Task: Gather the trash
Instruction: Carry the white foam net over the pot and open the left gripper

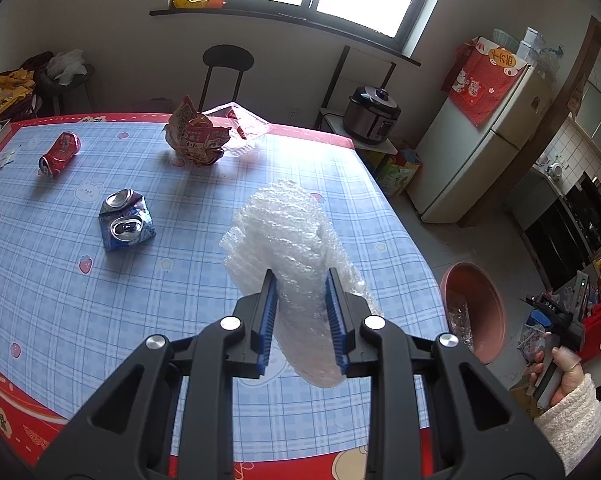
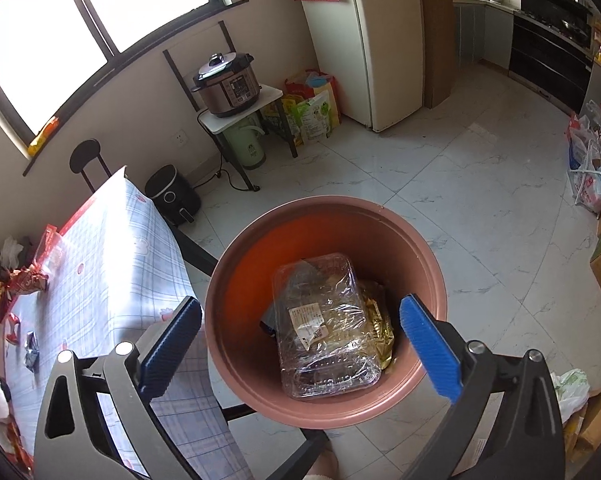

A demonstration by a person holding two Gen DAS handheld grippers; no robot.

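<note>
Table [image 1: 204, 280], one, covered in blue plaid cloth with red border; right edge runs just beside the bin, near edge red-banded below the left claw; broad bare cloth between the items. Tiled floor [image 2: 480, 200], open and unobstructed between bin and fridge [image 2: 384, 40]; bags and boxes stacked along the far right wall. Bin [image 2: 236, 320], one, terracotta-coloured round tub, standing on the floor touching or just beside the table's right edge; inside, one clear plastic clamshell box [image 2: 324, 328] with a printed label, lying over gold foil wrapping [image 2: 380, 328]. Bubble wrap [image 1: 284, 248], one bunched white wad, held above the table's right half, clamped between the blue pads of the left gripper [image 1: 302, 320], jaws narrowed onto it. Right gripper [image 2: 300, 348], poised over the bin mouth, jaws spread wide, nothing between the pads. Crumpled snack wrapper [image 1: 196, 136], one, red and orange, at the table's far edge, touching a clear plastic tray [image 1: 244, 128], one. Crushed cans, two: blue can [image 1: 126, 220] mid-table, red can [image 1: 60, 154] far left, well apart.
</note>
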